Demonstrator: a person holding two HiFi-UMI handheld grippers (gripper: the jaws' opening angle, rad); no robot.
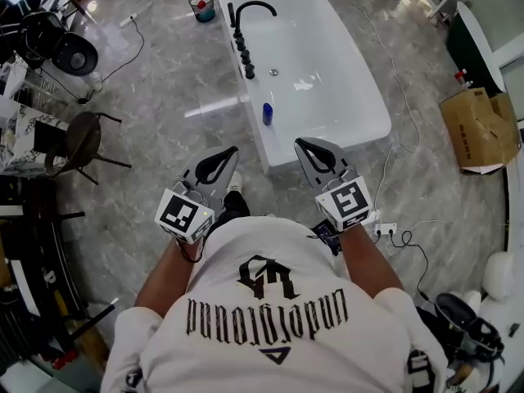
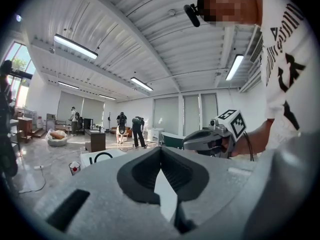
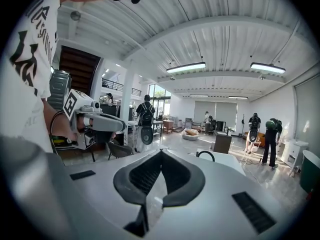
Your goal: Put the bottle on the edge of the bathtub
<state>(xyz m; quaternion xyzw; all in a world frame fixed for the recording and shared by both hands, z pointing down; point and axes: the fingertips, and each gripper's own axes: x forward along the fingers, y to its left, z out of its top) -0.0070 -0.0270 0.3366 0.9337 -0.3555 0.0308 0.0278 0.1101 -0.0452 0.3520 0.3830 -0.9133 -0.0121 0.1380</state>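
Observation:
A small blue bottle (image 1: 267, 114) stands upright on the left rim of the white bathtub (image 1: 327, 144), below the black faucet (image 1: 250, 8) and its row of knobs. Both grippers are held close to the person's body, short of the tub's near end and apart from the bottle. My left gripper (image 1: 232, 151) is shut with nothing between its jaws, which meet at the tips in the left gripper view (image 2: 160, 149). My right gripper (image 1: 300, 143) is likewise shut and empty, tips together (image 3: 160, 153). Both point upward into the room, so neither gripper view shows the bottle.
A small bin (image 1: 202, 6) sits on the marble floor left of the tub's far end. A brown chair (image 1: 82, 142) stands at the left and a cardboard box (image 1: 479, 129) at the right. A power strip (image 1: 385, 230) with cables lies by my right side. People stand far off.

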